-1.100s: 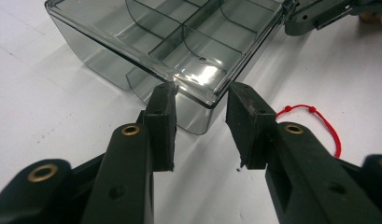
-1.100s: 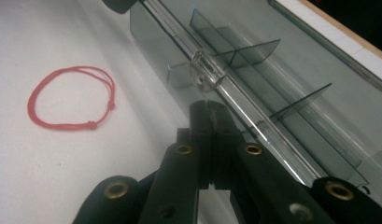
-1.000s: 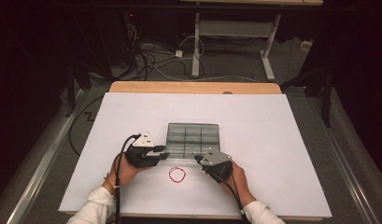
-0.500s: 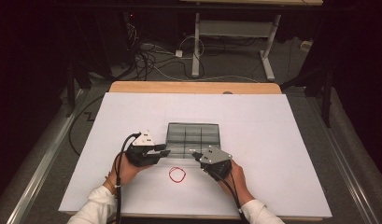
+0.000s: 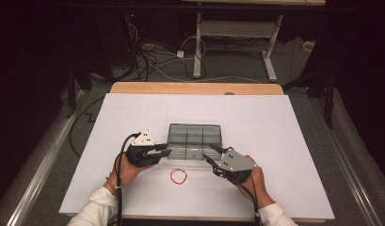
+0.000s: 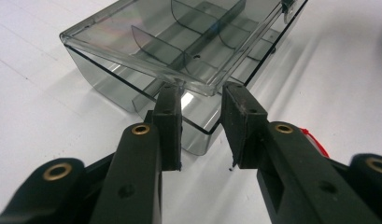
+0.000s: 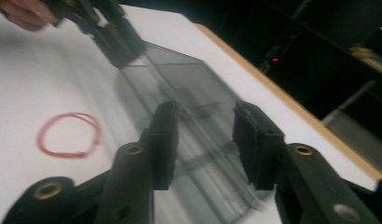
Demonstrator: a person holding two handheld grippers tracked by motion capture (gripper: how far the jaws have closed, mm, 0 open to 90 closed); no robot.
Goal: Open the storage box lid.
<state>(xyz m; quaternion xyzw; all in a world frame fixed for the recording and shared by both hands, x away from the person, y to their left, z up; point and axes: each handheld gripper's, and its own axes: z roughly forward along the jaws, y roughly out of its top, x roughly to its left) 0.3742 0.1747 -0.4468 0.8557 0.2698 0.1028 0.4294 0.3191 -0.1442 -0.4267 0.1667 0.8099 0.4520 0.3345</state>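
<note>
1. Smoky grey clear plastic made up the organizer box [image 5: 195, 140], which sat on the white counter [image 5: 275, 141] near its front edge, between the two hands.
2. Inner walls split the box into several compartments; each one that could be seen through the plastic held nothing.
3. The box's clear lid [image 6: 146, 42] lay over the compartments, and in the left gripper view its front edge stood a little above the base at the near corner.
4. The left tongs [image 6: 202, 100] sat at that near corner of the box, jaws partly apart with the lid's lip between their tips; whether the pads pressed on it I could not tell.
5. The right tongs [image 7: 205, 140] had just been opening and hung released, jaws spread, nothing gripped; the box lay blurred beyond them.
6. From above, the right tongs [image 5: 210, 155] pointed at the box's front right corner.
7. A red rubber band [image 5: 179, 176] lay loose on the counter just in front of the box, outside every compartment, between the two grippers.
</note>
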